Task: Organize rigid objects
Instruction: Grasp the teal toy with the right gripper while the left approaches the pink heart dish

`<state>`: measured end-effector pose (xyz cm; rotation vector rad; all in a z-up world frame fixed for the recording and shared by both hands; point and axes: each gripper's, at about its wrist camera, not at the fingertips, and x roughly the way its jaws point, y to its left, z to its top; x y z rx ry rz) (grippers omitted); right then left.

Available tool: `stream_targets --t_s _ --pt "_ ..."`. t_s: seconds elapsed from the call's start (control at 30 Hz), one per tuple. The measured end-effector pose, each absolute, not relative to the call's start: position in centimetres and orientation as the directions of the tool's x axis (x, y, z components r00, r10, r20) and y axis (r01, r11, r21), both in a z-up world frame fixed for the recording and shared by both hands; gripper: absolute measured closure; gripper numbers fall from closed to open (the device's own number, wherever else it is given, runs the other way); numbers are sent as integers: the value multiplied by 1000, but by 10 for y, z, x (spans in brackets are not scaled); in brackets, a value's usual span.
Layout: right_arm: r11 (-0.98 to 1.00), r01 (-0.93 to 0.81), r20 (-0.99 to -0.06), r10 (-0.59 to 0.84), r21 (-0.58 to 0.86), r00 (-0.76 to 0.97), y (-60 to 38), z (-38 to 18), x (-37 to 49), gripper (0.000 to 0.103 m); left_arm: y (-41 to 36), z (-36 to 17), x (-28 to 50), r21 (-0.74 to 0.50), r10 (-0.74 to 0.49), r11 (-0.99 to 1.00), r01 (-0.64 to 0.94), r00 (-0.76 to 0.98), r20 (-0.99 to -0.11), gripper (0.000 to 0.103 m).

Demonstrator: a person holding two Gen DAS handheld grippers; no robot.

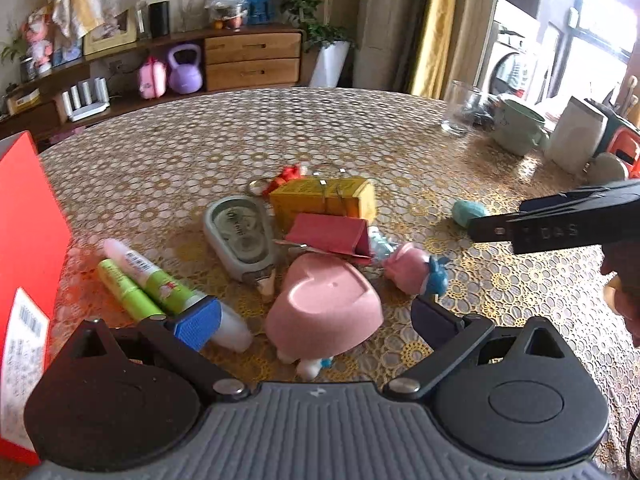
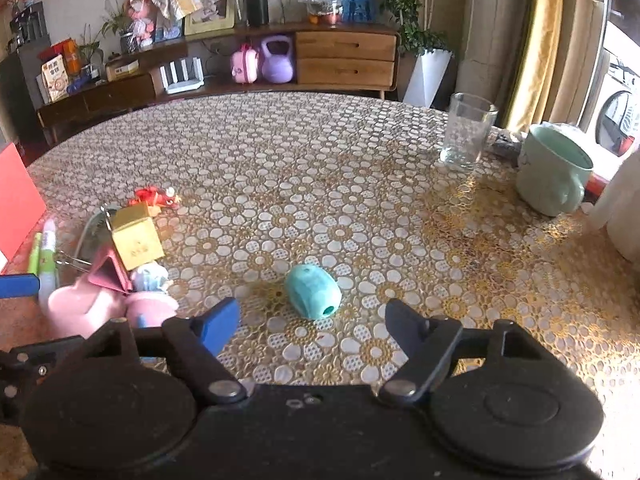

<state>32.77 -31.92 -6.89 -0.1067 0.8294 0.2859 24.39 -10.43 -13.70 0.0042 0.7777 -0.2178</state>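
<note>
My left gripper [image 1: 316, 320] is open over a pink heart-shaped dish [image 1: 324, 304]; the dish sits between the fingers, untouched. Around it lie a pink-and-blue figurine [image 1: 416, 268], a pink binder clip [image 1: 328, 234], a yellow box [image 1: 324, 200], a grey correction-tape dispenser [image 1: 240, 236], and green glue pens [image 1: 148, 276]. My right gripper [image 2: 312, 324] is open just before a teal barrel-shaped sharpener [image 2: 314, 290]. The pile shows at its left: the dish [image 2: 80, 312], the yellow box [image 2: 136, 240], a red charm [image 2: 154, 196].
A red box [image 1: 28, 248] stands at the left table edge. A glass [image 2: 466, 136], a green mug [image 2: 554, 170] and a white container [image 1: 576, 136] stand at the right. The round table [image 2: 320, 152] has a patterned cloth. A sideboard is behind.
</note>
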Motion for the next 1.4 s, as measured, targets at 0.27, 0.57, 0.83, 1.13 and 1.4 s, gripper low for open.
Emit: stream_targets --t_s 0.27,0.57,0.83,1.13,1.4 --pt "954 -299 -749 208 14 629 -315 -79 336 43 -115 -143 248 -50 -215 967 248 700 -682 8" --pt "954 -299 -749 201 5 632 -311 -81 345 63 -118 -146 251 -11 -203 964 266 711 -673 36" --pt "955 -296 -738 200 0 645 -306 -78 338 69 -116 -144 248 7 -181 968 250 720 -670 41" --pt "954 -294 -729 246 64 639 -304 -60 306 69 -106 -134 235 -66 -226 967 245 709 -668 42" --pt "934 -342 -713 311 107 629 -291 -37 257 69 -98 -122 214 -92 -236 967 236 706 -668 42"
